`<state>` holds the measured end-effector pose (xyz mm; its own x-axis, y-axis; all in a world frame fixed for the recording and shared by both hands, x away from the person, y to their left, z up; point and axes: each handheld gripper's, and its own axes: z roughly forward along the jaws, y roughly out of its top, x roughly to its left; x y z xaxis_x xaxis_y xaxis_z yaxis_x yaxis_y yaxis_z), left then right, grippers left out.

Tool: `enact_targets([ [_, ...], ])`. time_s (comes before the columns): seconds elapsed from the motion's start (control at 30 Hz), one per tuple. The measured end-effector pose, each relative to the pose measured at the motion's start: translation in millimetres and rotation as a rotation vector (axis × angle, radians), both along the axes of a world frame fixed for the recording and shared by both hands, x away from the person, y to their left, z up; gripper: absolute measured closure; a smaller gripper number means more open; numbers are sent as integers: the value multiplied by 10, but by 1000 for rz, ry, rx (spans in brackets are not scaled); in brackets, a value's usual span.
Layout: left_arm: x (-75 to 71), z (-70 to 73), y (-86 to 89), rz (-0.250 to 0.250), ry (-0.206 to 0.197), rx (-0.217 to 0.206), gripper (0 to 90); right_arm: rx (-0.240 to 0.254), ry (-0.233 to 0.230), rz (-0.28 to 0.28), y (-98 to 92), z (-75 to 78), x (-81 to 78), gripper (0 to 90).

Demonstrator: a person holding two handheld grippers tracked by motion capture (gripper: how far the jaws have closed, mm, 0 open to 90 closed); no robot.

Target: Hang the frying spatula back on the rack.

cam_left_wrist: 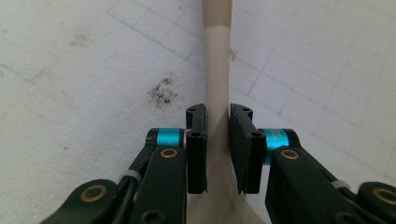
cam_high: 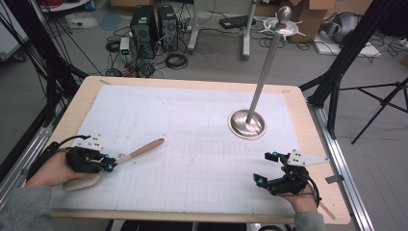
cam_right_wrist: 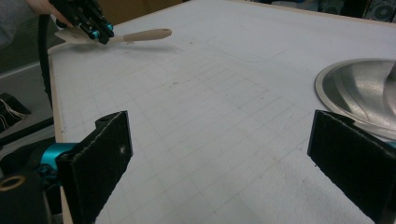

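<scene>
1. The left gripper (cam_high: 109, 165) has its jaws closed on the neck of a wooden spatula (cam_high: 120, 160), the pads pressing both sides of the handle just above the blade.
2. The spatula lies well to the left of the metal stand (cam_high: 247, 123), its blade near the table's (cam_high: 192, 83) front left edge and its handle pointing toward the stand.
3. The right gripper (cam_high: 267, 168) holds its jaws wide apart with nothing between them, just in front of the stand's round base.

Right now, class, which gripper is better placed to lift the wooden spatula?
Left. The left gripper is shut on the spatula handle, while the right gripper sits open near the metal stand.
</scene>
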<state>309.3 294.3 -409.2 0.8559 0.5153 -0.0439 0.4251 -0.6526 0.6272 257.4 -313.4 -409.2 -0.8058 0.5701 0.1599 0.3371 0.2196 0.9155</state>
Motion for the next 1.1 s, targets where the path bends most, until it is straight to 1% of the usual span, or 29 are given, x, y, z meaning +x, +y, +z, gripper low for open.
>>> enact_targets([
  [0.03,4,10,2,8,1,-17,768,0,-6,0,-3,-1,6,55],
  [0.07,6,22,5,13,2,-29,769,2,2,1,-4,-1,4,55],
  [0.17,8,58,2,19,-2,-59,768,-1,-2,-3,-4,-7,9,55],
  [0.2,6,68,-4,20,-5,-68,769,-1,4,-1,-1,-8,7,55],
  [0.27,4,87,-25,23,4,-79,768,-1,3,-2,0,-9,10,55],
  [0.3,7,101,-39,33,21,-85,768,-1,3,-2,0,-9,10,55],
  [0.33,10,109,-54,41,26,-86,768,0,-4,-2,-1,-9,13,55],
  [0.37,10,116,-66,44,20,-82,768,0,-4,-2,-2,-9,13,55],
  [0.43,11,123,-88,42,22,-84,768,2,-2,-2,-3,-5,9,55],
  [0.6,10,149,-119,51,4,-85,768,5,0,0,-2,-4,8,55],
  [0.63,9,154,-125,58,5,-92,768,4,-1,0,-1,-4,11,56],
  [0.77,18,184,-149,84,-12,-104,768,8,-3,-1,-11,-2,19,55],
  [0.8,16,189,-159,86,-16,-104,768,8,5,-2,-10,-2,18,55],
  [0.83,11,192,-173,87,-15,-110,768,8,4,-2,-9,-3,24,55],
  [0.9,-6,205,-208,74,-19,-114,768,8,-4,5,0,-5,41,55],
  [0.93,-12,219,-229,73,-25,-112,768,13,7,5,7,-2,36,55],
  [0.97,-15,230,-253,78,-30,-113,768,16,-1,5,9,-2,43,55],
  [1.0,-13,244,-275,83,-31,-117,768,18,8,9,11,-1,39,55],
  [1.1,-28,272,-340,81,-53,-122,768,19,6,13,11,-1,42,55],
])
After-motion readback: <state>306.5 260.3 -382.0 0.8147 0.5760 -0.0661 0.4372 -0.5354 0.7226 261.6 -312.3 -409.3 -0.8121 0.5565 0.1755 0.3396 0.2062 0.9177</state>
